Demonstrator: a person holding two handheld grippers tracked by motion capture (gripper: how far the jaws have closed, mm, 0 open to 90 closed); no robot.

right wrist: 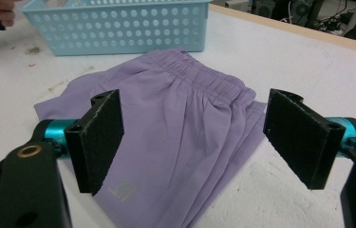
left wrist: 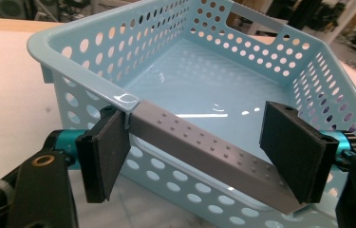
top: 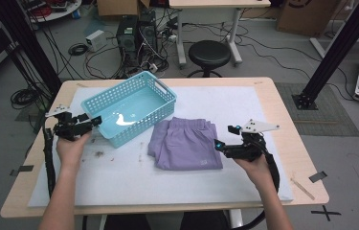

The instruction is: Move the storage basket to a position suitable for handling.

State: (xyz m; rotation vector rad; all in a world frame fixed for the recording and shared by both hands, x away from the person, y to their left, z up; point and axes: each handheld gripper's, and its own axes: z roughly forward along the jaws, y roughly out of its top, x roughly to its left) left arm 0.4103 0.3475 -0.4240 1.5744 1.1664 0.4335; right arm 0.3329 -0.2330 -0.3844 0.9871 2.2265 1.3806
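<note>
1. The table [top: 273, 103] carries one light blue perforated basket [top: 134, 103] and one pair of folded purple shorts [top: 186, 143], both on a white sheet [top: 119, 172].
2. The basket sits at the left rear of the sheet, turned at an angle; its long axis runs from the near left corner up toward the far right. It stands upright on its base, and nothing lies inside it.
3. The shorts lie flat just right of the basket's near right corner. Their elastic waistband points away from the person, and a small logo sits near the front hem.
4. The left gripper [left wrist: 199, 152] is at the basket's near left end. Its jaws straddle the rim, one outside the wall and one inside, spread wide with a gap at the inner pad.
5. The right gripper [right wrist: 194, 137] hovers just above the right side of the shorts, jaws spread wide apart and gripping nothing.
</note>
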